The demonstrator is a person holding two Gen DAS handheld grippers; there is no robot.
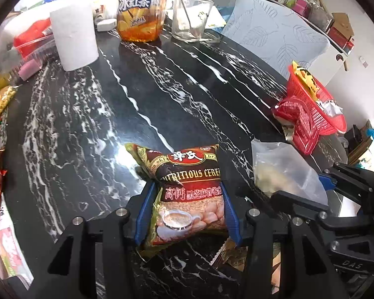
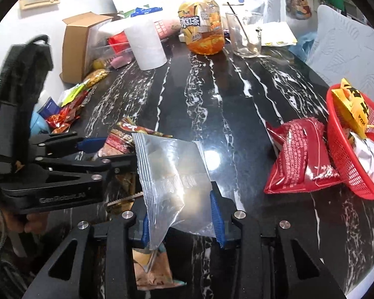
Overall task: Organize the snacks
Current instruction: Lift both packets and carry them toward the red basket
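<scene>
Gripping cereal packet [image 1: 187, 194], zip bag [image 2: 172, 179] contents blurred

left gripper [image 1: 187, 214] | black frame | blue jaws | silver screws | "GenRobot.AI" marking

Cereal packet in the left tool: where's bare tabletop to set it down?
The dark marble table is bare ahead of the cereal packet, between the paper roll, tea bottle, glass and red basket. The left edge and basket side are crowded with wrappers.
</scene>
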